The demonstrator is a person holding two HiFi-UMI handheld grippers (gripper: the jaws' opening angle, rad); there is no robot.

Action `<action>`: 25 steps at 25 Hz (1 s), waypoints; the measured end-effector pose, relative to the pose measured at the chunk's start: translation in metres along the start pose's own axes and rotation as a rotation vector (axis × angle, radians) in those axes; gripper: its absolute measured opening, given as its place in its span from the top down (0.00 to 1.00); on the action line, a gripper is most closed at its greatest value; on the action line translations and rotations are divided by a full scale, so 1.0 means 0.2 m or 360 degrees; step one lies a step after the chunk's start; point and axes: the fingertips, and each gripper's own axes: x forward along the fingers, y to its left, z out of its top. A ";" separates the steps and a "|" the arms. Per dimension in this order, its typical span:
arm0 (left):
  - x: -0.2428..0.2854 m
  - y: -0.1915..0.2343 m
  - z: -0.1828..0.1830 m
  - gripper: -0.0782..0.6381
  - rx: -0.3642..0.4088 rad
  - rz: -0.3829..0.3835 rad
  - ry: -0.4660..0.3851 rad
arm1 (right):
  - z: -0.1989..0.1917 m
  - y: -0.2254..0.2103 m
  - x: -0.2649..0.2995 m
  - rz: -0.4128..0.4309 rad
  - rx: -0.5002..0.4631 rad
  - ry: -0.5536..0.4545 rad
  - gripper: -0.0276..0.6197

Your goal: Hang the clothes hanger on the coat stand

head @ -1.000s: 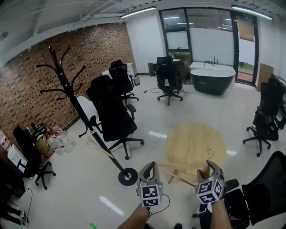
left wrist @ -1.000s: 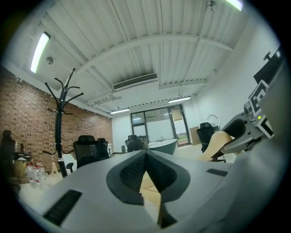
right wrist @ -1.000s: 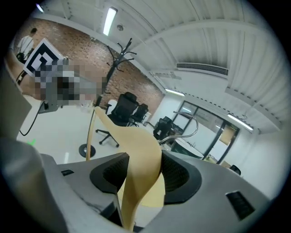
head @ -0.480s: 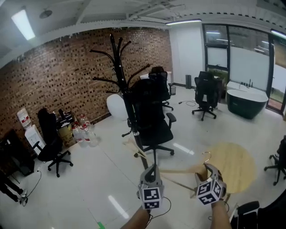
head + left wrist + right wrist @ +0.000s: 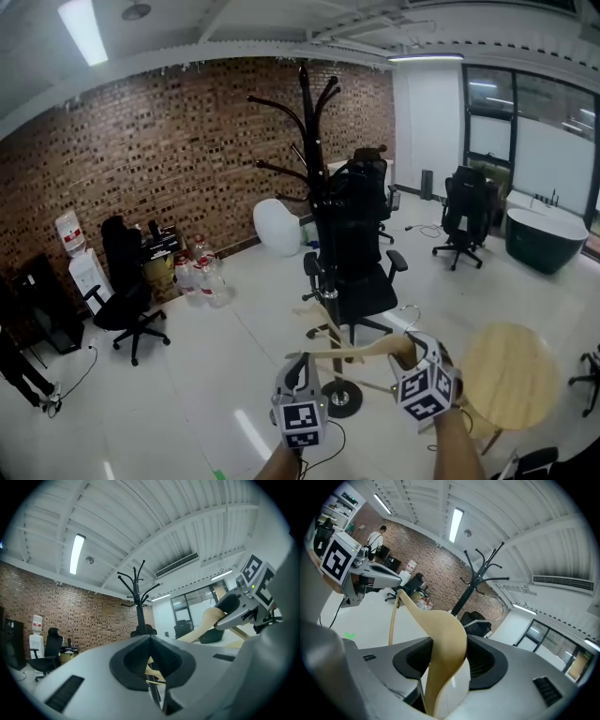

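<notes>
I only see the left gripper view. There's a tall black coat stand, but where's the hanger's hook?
Observer: The pale wooden clothes hanger has a thin metal hook; the right gripper view shows it past the fingers.
Operator: Is that gripper squeezing it?
Observer: Yes, the right gripper clamps the hanger's broad arm from both sides.
Operator: What's under the stand?
Observer: In the head view, the tall black coat stand ends in a round base on the shiny white floor.
</notes>
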 end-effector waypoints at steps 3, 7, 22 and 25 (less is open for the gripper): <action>0.13 0.16 0.02 0.88 -0.0006 0.0050 0.0009 | 0.19 -0.03 0.23 0.0044 -0.0053 -0.0058 0.64; 0.32 0.26 0.02 0.88 0.0006 0.0105 0.0007 | 0.31 -0.14 0.50 0.0055 -0.0068 -0.0159 0.64; 1.02 0.60 -0.04 0.88 0.0076 -0.0029 -0.0090 | 0.72 -0.49 1.31 0.0004 -0.0073 -0.0237 0.64; 1.15 0.69 0.04 0.88 0.0108 -0.0086 -0.0125 | 0.84 -0.54 1.42 -0.0007 -0.0053 -0.0228 0.64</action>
